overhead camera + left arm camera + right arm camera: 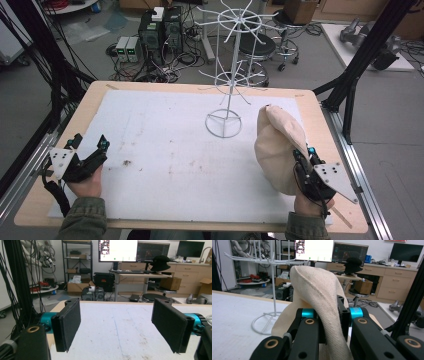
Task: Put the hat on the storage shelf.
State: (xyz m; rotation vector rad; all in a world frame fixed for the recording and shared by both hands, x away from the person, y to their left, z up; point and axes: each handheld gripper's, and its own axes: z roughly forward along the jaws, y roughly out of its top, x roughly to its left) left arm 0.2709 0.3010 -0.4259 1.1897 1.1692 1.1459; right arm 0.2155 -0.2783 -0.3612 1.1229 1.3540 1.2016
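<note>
A cream cloth hat (276,146) stands up off the table at the right, with my right gripper (303,159) shut on its near edge. In the right gripper view the hat (317,292) rises between the two black jaws, pinched tight, and folds over above them. A white wire rack (231,75) with radiating hooks stands on a ring base at the table's middle back, left of the hat. My left gripper (90,145) rests at the table's left edge, held by a hand. Its pads (70,322) stand wide apart with bare mat between them.
A white mat (165,155) covers most of the wooden table. Black frame posts (360,60) rise at the right and left sides. Beyond the far edge are computers, cables and a stool on the floor.
</note>
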